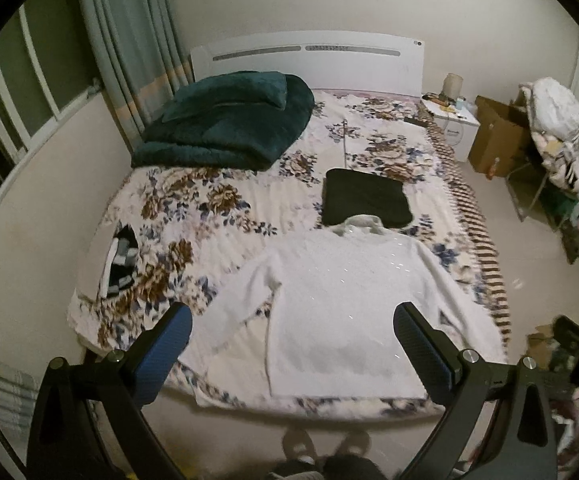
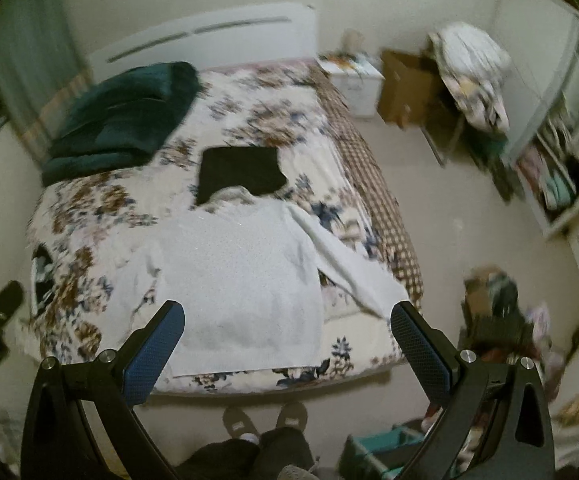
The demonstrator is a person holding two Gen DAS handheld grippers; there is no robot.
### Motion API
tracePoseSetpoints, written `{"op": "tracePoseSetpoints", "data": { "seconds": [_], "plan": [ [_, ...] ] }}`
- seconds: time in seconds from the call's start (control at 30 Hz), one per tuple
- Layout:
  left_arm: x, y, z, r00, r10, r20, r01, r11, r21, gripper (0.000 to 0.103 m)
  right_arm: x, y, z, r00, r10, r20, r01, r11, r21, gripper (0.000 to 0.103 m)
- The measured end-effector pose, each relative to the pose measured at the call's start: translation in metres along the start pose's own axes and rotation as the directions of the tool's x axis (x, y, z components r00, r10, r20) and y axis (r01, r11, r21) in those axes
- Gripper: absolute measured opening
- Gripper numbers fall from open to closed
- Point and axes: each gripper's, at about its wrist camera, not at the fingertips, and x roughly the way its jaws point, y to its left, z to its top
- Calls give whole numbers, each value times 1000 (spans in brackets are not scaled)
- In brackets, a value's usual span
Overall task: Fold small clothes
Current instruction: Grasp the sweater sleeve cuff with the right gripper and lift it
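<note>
Both grippers hang spread wide and empty above the bed's (image 1: pixel 193 216) foot: the left gripper (image 1: pixel 291 330) over the sweater (image 1: pixel 341 296), which lies flat in mid-frame. Its left sleeve (image 1: pixel 241 300) lies bunched, so a careless pinch may lift bedspread too. The right gripper (image 2: pixel 287 328) risks dragging the right sleeve (image 2: pixel 349 268) off the bed's edge.

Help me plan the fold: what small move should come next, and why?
Probably lower the right gripper to the sweater's spread right sleeve and grip it. Both grippers are open and empty above the bed, and the sweater lies flat, unfolded.
</note>
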Motion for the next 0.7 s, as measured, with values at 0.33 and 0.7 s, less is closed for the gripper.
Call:
{"op": "tracePoseSetpoints", "data": {
  "seconds": [0.33,0.7],
  "plan": [
    [194,-73,-31,988,60,-141,-49,996,78,103,252,-159,-45,964,-57,-261,156,913,377,103],
    [371,-151,-60,947,151,-284,-134,988,80,103,494,-350,-162,909,72,-412,284,616,735,103]
  ]
}}
